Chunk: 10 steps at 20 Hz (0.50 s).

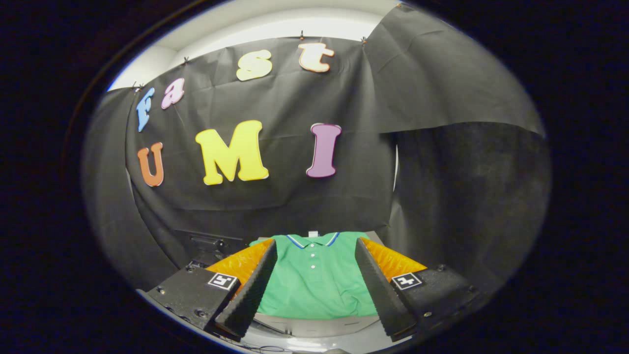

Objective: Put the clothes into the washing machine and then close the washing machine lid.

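Note:
A green polo shirt (314, 275) with a blue-and-white trimmed collar and white buttons lies flat and spread out on a light surface (314, 328), collar pointing away from me. My gripper (314, 250) hovers above it, open wide, with the shirt showing in the gap between the two fingers (253, 285) and nothing held. The shirt's sides are hidden behind the fingers.
A dark boxy object (209, 246) sits just beyond the left finger, to the left of the shirt. Black cloth walls close the booth behind and to both sides, close to the shirt's far edge.

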Tool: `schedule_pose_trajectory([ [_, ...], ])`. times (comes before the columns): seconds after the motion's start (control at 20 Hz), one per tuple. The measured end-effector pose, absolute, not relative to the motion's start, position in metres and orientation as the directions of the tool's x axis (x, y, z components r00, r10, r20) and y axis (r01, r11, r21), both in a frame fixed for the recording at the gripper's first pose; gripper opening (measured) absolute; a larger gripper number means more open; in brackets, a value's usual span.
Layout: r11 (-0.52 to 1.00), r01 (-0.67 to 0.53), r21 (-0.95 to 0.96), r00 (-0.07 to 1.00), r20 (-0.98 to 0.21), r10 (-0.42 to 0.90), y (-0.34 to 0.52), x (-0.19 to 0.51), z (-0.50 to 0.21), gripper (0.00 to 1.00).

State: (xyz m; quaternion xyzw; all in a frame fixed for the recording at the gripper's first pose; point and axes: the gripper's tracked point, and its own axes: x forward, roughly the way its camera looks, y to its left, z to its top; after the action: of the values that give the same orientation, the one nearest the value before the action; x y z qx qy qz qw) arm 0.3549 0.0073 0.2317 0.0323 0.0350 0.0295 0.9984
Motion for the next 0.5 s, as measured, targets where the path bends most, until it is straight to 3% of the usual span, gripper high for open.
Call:
schedule_pose_trajectory([
  [0.5, 0.998, -0.06, -0.03, 0.923, -0.383, 0.044, 0.025, 0.492, 0.148, 1.0],
])
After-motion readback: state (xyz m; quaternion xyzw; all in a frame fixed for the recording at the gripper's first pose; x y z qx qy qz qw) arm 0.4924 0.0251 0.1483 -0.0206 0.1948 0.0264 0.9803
